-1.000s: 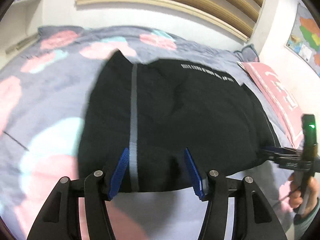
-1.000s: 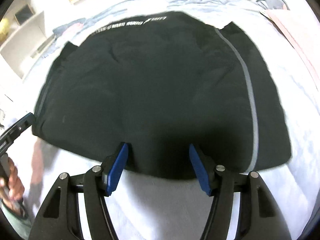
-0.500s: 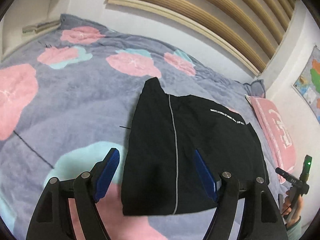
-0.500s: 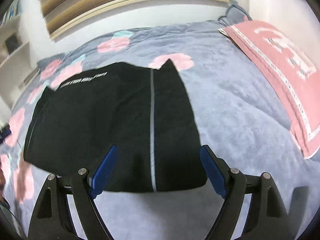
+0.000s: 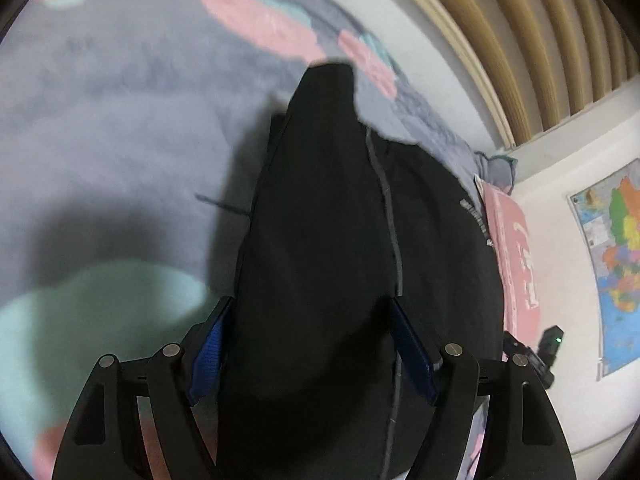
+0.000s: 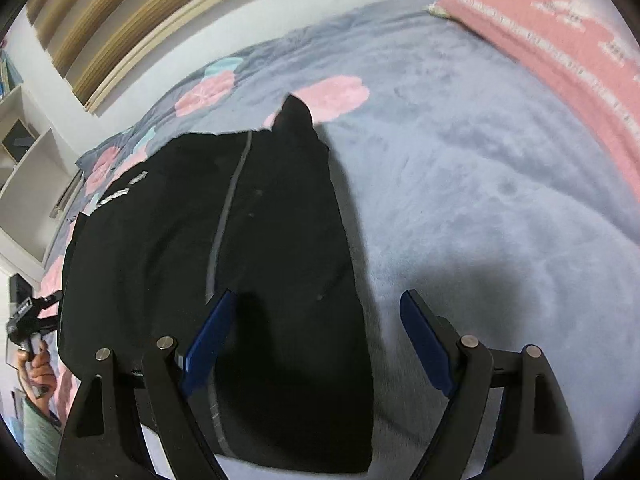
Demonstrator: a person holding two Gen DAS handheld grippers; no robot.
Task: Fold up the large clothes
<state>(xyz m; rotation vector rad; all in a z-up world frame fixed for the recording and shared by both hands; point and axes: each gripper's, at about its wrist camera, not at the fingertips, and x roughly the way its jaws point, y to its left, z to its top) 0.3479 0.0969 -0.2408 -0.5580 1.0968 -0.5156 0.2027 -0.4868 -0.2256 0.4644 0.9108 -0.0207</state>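
Both grippers, left (image 5: 310, 344) and right (image 6: 316, 340), hold fingers apart over the garment (image 6: 224, 264) on the bed (image 6: 480, 200); contact unclear. Grip each corner squarely before folding.

One black garment (image 5: 320, 240) is lying between two grippers — left (image 5: 310, 344), right (image 6: 316, 340) — beside one pink pillow (image 6: 560, 48).

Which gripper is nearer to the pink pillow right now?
Right. The right gripper is open over the black garment's edge on the side facing the pink pillow. The left gripper, also open, is at the garment's opposite side, with the garment between.
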